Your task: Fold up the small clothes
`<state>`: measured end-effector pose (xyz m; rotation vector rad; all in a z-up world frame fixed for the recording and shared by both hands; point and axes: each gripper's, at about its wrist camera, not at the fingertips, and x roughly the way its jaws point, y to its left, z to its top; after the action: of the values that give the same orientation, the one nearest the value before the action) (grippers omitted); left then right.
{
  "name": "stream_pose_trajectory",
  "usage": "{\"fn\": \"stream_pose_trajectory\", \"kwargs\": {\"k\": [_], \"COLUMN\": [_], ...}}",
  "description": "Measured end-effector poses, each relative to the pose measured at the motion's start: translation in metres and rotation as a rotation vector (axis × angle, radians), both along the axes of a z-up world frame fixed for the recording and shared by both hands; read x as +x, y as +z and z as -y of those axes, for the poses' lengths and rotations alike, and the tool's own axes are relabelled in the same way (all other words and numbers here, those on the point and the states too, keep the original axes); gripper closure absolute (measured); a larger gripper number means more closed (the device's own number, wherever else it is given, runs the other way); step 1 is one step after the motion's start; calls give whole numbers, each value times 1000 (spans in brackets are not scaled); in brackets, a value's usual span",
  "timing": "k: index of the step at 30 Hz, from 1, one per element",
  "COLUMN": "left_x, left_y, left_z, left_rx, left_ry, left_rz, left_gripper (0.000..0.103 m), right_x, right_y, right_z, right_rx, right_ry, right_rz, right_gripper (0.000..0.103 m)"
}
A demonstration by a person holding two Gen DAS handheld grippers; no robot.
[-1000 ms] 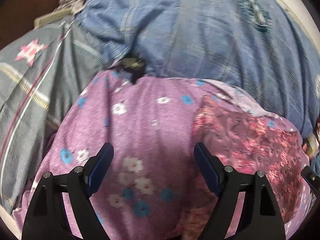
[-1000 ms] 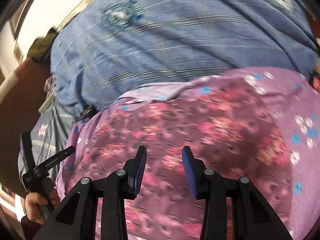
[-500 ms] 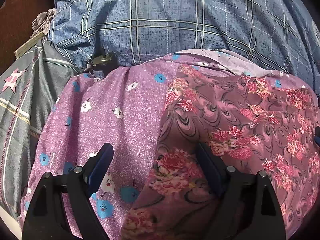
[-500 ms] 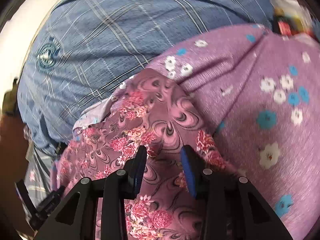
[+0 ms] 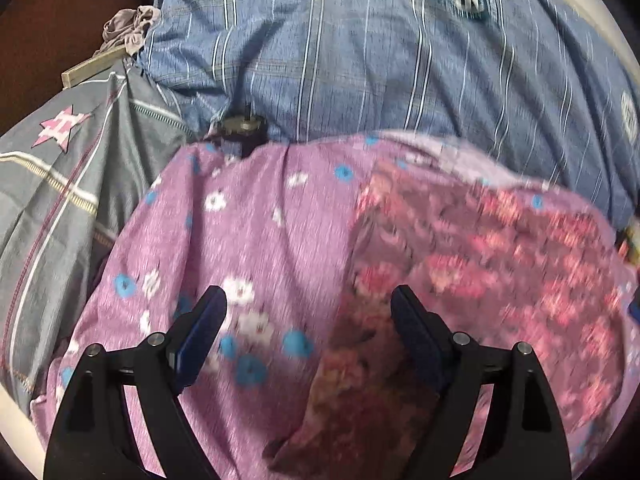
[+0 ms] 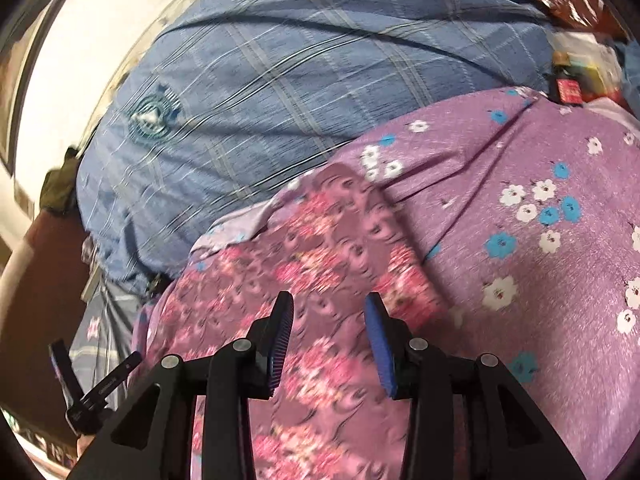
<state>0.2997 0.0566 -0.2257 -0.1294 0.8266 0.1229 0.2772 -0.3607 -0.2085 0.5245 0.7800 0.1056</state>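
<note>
A small mauve garment with pink flowers and swirls point(image 5: 480, 280) lies on a purple cloth with white and blue flowers point(image 5: 240, 232). It also shows in the right wrist view point(image 6: 304, 264), on the same purple cloth point(image 6: 540, 240). My left gripper point(image 5: 308, 312) is open and empty, hovering over the garment's left edge. My right gripper point(image 6: 328, 316) is open with a narrow gap, empty, just above the garment. The left gripper's tip shows at the lower left of the right wrist view point(image 6: 96, 384).
A blue plaid cover point(image 5: 360, 60) bulges behind the cloths. A grey striped cloth with a pink star point(image 5: 60, 160) lies to the left. A small dark object point(image 5: 242, 128) sits at the purple cloth's far edge. Boxes and clutter point(image 6: 576, 76) lie at the far right.
The left gripper has drawn back, so the garment no longer covers its right finger. The right gripper has lifted slightly. The garment stays lying on the purple cloth.
</note>
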Motion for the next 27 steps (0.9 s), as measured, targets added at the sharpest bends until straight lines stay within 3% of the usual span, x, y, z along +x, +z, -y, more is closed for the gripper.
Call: {"fn": "stream_pose_trajectory", "kwargs": {"k": [3,4,7,8,11,14,18,20,23,27], "left_x": [2,2,-5,-9,-31,-59,-82,-82,-70,-51], "left_y": [-20,-24,-24,-23,-13,-5,-7,-10,-20,-49], "left_z": [13,13,1,-5,-22,-29,-32,-28,-18,-9], "left_rx": [143,156,110,76,-16,-40,-115,-116,-58,-22], "left_ry": [-24,-32,-20,-13,22,54,59,38,11,-13], "left_rz": [-69,-73,-86,-83,-23,53,76,65,15,-134], "left_gripper": [17,17,17,17,18,18,18,18,18,17], "right_x": [-1,0,8,6,-10,-34,-67,-80,-78,-60], "right_y": [-6,-12,-45,-50,-31,-7,14,22,22,-6], "right_z": [-14,-19,-31,-32,-31,-23,-21,-24,-16,-4], "right_rx": [-29,-42,-62,-64,-33,-2,39,-8,-15,28], "right_ry": [35,47,99,100,106,85,63,43,14,-29], "right_rz": [-45,-83,-274,-288,-228,-114,-3,29,17,-106], "right_gripper": [64,64,66,66,63,58,54,52,51,51]}}
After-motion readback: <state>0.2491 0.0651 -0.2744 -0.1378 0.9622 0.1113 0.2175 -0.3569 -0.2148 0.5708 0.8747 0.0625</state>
